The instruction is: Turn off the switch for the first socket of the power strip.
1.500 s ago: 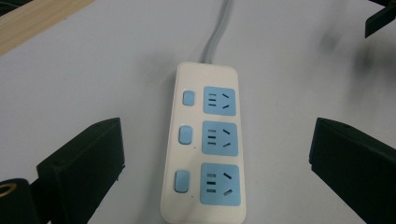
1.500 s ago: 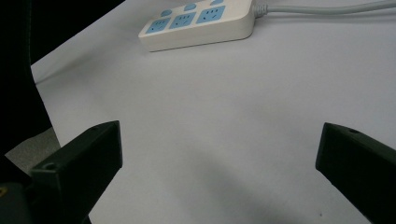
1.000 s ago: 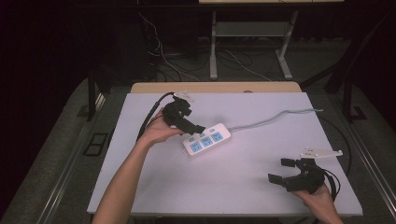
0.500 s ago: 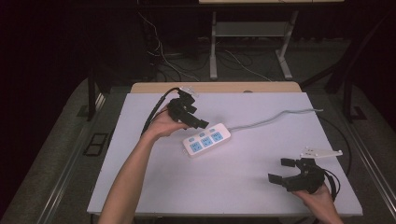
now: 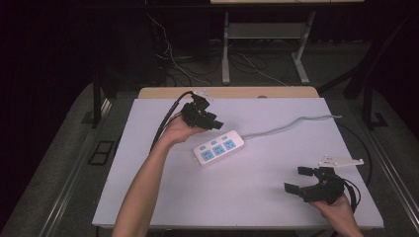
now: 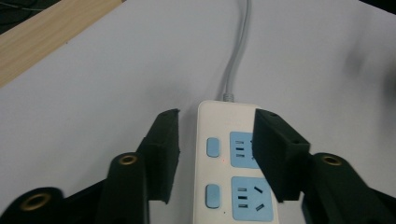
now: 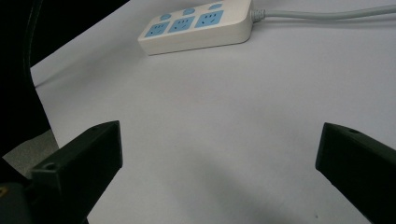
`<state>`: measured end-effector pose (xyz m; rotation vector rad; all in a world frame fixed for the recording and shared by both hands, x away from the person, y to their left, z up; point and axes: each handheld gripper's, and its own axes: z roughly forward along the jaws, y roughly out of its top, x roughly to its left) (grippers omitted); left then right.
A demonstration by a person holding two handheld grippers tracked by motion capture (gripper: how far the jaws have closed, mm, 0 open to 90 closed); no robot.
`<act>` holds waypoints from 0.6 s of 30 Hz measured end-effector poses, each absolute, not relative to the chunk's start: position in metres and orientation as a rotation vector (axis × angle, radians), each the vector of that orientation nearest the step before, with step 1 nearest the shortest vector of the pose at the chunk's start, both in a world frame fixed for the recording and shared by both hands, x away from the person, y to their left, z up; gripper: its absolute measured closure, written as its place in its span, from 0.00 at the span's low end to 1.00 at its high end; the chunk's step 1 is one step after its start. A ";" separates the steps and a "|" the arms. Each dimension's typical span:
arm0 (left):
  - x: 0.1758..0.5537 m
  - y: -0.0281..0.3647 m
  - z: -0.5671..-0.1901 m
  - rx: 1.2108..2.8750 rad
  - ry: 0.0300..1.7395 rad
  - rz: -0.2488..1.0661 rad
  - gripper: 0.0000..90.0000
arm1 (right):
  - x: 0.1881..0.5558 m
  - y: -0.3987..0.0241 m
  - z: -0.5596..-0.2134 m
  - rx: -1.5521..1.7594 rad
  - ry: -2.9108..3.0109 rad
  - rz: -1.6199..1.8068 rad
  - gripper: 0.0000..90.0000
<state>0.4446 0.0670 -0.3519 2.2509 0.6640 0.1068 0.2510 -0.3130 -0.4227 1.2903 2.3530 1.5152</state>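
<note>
Your left claw (image 5: 213, 122) hovers at the cable end of the power strip (image 5: 219, 148), which lies near the middle of the white counter (image 5: 247, 197), slanted so that its grey cable (image 5: 291, 123) runs off toward 2 o'clock. Its jaws have just been closing: in the left gripper view they now stand partly closed, one jaw off the strip's edge at 9 o'clock and the other over the blue socket faces (image 6: 247, 186), with nothing pressed between them. That reads as lining up on one of the small blue switch buttons (image 6: 213, 146) beside the sockets, or narrowing for a grip on the body; which one I cannot tell. Either way, settle the aim before you come down. For a button, bring one jaw tip square over its centre and press straight down, since the strip lies loose and a slanted push will likely slide it across the counter. For a grip, shift toward 3 o'clock in that view so both long sides sit between the jaws, then close. Your right claw (image 5: 302, 179) waits wide open and empty at the counter's 5 o'clock corner, well apart from the strip; if the strip starts to skate, bring it over to steady the far end.
</note>
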 end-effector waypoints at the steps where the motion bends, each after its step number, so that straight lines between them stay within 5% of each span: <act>1: 0.445 0.066 -0.353 2.246 0.667 0.106 0.63 | 0.251 -0.313 -0.423 1.290 2.351 1.516 0.00; 18: 0.455 0.057 -0.374 2.291 0.705 0.030 0.98 | 0.251 -0.313 -0.422 1.284 2.353 1.512 0.00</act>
